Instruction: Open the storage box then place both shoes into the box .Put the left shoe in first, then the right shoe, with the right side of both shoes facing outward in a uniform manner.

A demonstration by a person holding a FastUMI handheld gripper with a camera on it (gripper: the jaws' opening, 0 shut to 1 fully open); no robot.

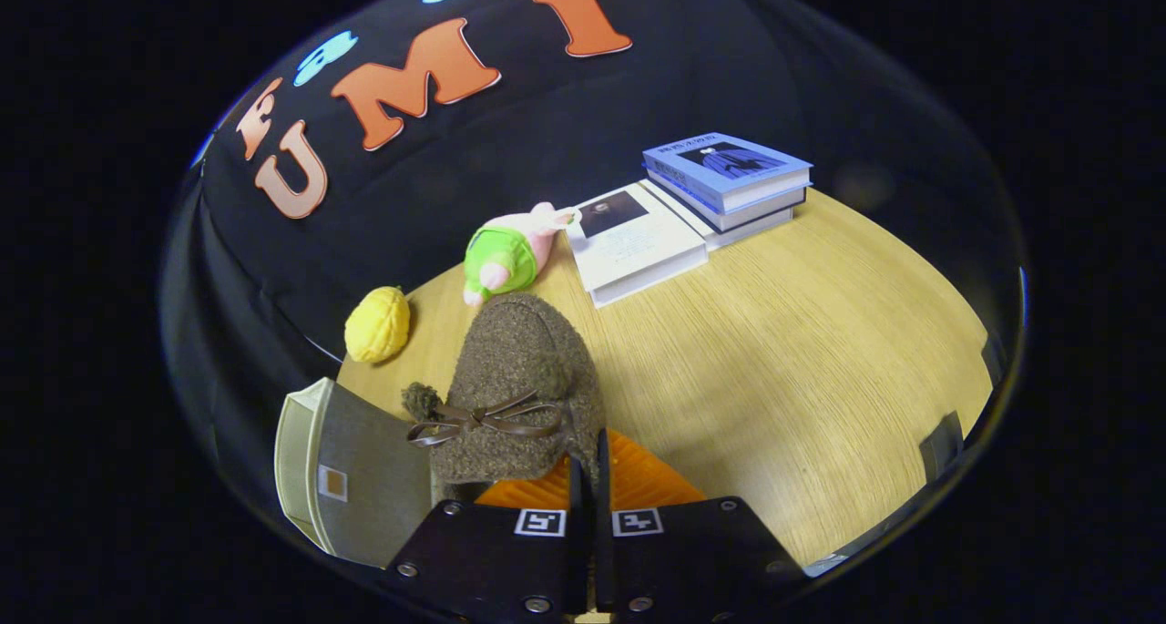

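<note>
The gripper [589,478] fingers are clenched on the rear edge of the brown fuzzy shoe [519,383], which points ahead above the wooden table [802,351]. The storage box [351,469] sits just left of the shoe. Beyond lie a yellow toy [377,324], a plush toy [506,252] and books [692,205].

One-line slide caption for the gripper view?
Hand-held gripper pinching a fuzzy brown shoe beside the storage box, above the wooden table.
</note>
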